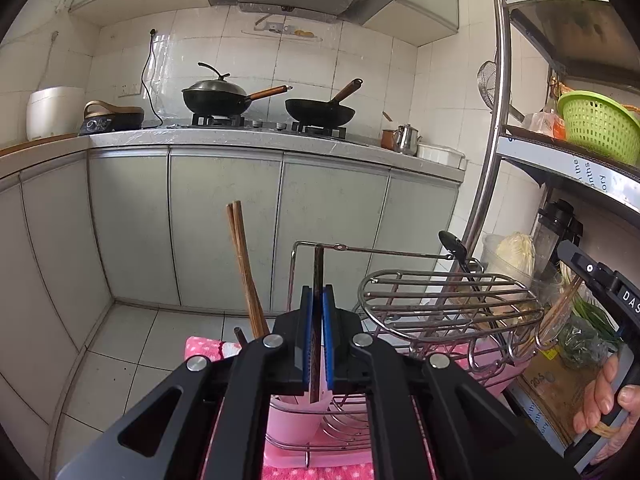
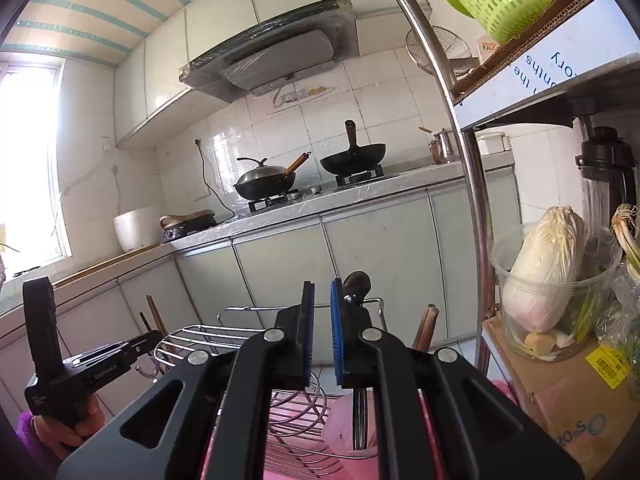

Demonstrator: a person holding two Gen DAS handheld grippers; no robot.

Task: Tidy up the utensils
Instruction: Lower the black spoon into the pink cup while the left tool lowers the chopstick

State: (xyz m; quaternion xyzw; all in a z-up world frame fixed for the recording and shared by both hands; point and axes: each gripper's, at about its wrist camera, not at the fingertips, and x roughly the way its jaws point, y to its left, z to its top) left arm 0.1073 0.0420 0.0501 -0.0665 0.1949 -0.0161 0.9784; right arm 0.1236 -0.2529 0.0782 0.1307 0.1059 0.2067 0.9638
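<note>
Left tool (image 1: 318, 304): blue-padded black jaws closed tight on a thin dark brown chopstick (image 1: 317, 280), held upright. Its upper end rises past the pads at 12 o'clock; its lower end hangs over a pale pink plastic utensil cup (image 1: 288, 420) directly beneath.

Right tool (image 2: 321, 308): jaws parted by a narrow gap, nothing between the pads. Through and below the gap, a shiny steel handle (image 2: 360, 420) stands in the pink cup; a black spoon-shaped head (image 2: 357, 282) shows just above the right pad. Whether handle and head are one utensil I cannot tell.

Both tools sit over a chrome wire dish rack (image 1: 448, 308) resting on a pink dotted towel (image 1: 202, 350). From the left wrist view, a pair of reddish-brown wooden chopsticks (image 1: 244, 264) stands at 11 o'clock of the left tool, leaning slightly left. The person's right hand (image 1: 608, 404) grips the other tool's handle at 4 o'clock.

At 2 o'clock, a steel-framed shelf (image 1: 560, 160) carries a lime green plastic colander (image 1: 600, 124) on an upper tier and a pale napa cabbage in a clear tub (image 2: 548, 272) lower down.

Far side, 12 o'clock: grey stone counter (image 1: 280, 138) over grey-green cabinet doors, with a lidded black wok (image 1: 216, 96) and an open black wok (image 1: 320, 110) on the gas hob.
</note>
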